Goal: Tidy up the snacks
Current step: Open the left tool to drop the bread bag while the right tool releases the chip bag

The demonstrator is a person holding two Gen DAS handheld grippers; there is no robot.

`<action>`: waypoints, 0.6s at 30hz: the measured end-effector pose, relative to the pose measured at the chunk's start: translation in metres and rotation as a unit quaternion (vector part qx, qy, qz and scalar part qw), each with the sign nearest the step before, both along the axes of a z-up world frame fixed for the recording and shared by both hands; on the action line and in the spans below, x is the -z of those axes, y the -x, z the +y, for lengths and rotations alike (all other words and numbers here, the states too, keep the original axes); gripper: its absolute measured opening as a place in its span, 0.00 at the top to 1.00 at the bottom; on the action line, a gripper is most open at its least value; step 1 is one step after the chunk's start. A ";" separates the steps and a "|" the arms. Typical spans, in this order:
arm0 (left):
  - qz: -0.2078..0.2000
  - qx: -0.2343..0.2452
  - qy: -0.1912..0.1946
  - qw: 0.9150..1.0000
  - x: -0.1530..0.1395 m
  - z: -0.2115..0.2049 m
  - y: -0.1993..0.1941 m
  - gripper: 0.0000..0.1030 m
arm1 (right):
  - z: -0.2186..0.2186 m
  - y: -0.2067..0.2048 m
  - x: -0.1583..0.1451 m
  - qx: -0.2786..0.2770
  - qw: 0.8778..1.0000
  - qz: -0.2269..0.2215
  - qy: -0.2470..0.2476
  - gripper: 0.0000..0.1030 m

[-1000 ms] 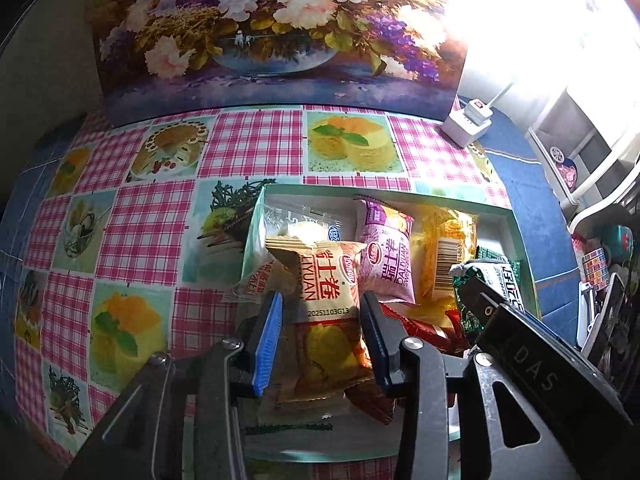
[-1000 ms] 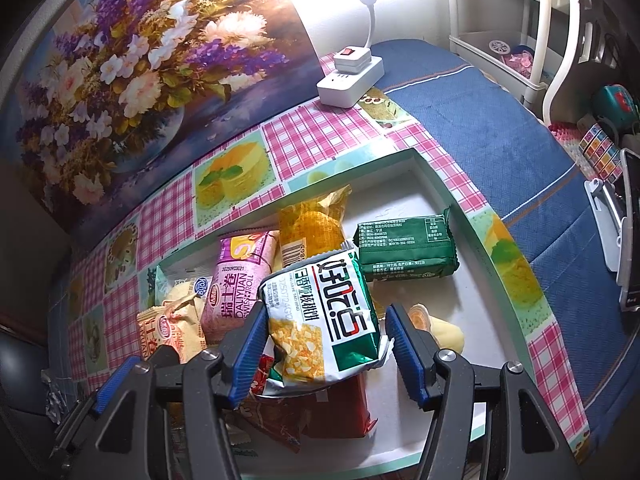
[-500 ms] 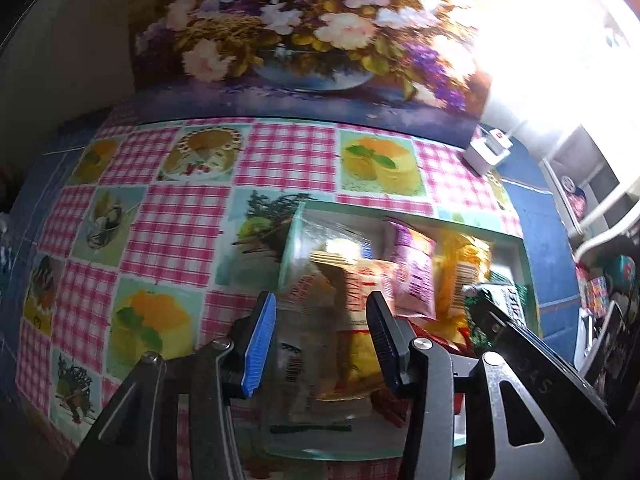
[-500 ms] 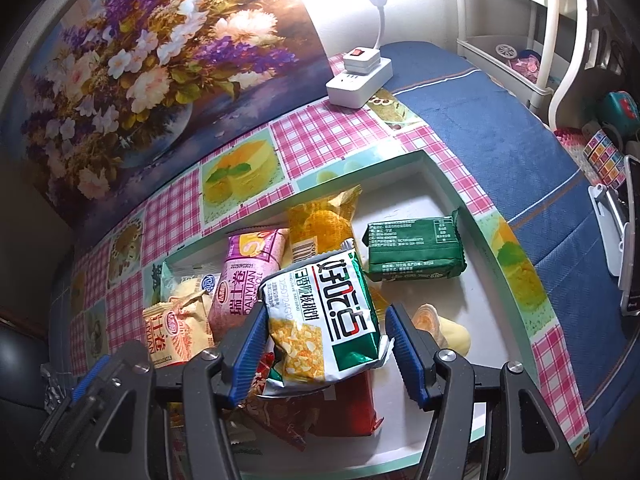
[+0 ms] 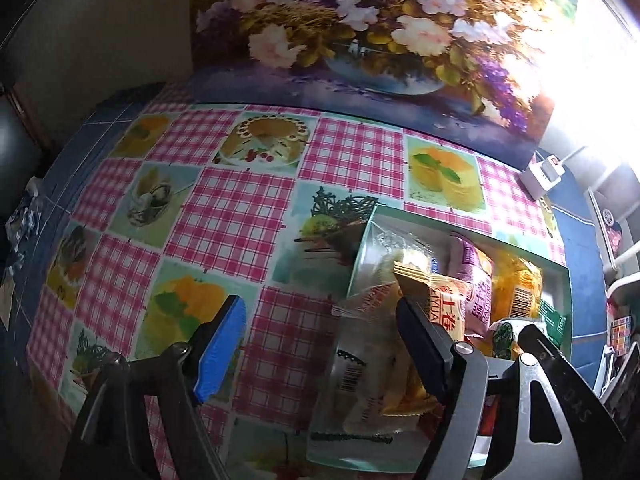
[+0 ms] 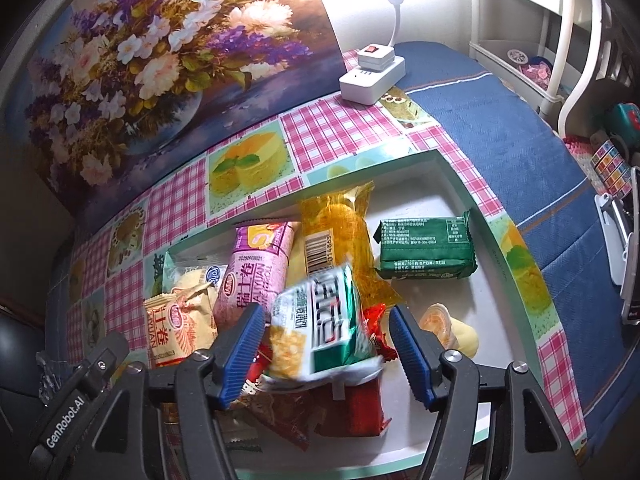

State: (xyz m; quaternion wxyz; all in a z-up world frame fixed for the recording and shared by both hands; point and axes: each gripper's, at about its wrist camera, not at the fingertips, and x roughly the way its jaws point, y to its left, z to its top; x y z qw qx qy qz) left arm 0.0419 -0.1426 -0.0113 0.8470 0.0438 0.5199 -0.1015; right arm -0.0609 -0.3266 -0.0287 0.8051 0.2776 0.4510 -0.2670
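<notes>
Both grippers opening: left gripper (image 5: 316, 352) released its beige cake packet (image 5: 432, 304) into the tray (image 5: 558, 270); right gripper (image 6: 326, 352) lets the green-white snack bag (image 6: 324, 324) drop onto the tray's pile.

The right gripper (image 6: 326, 354) is opening its jaws around a white-green snack bag (image 6: 324, 324) lying over the tray's (image 6: 494, 256) near snacks.

Green-white snack pack (image 6: 320, 320) motion-blurred, text unreadable; red packs (image 6: 360, 408) under it mostly hidden; tray (image 6: 460, 184) front cut off.
</notes>
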 end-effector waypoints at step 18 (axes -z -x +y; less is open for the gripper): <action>0.011 -0.045 -0.036 0.998 0.022 0.013 -0.011 0.04 | -0.001 0.000 -0.001 -0.008 1.000 -0.003 0.025 0.00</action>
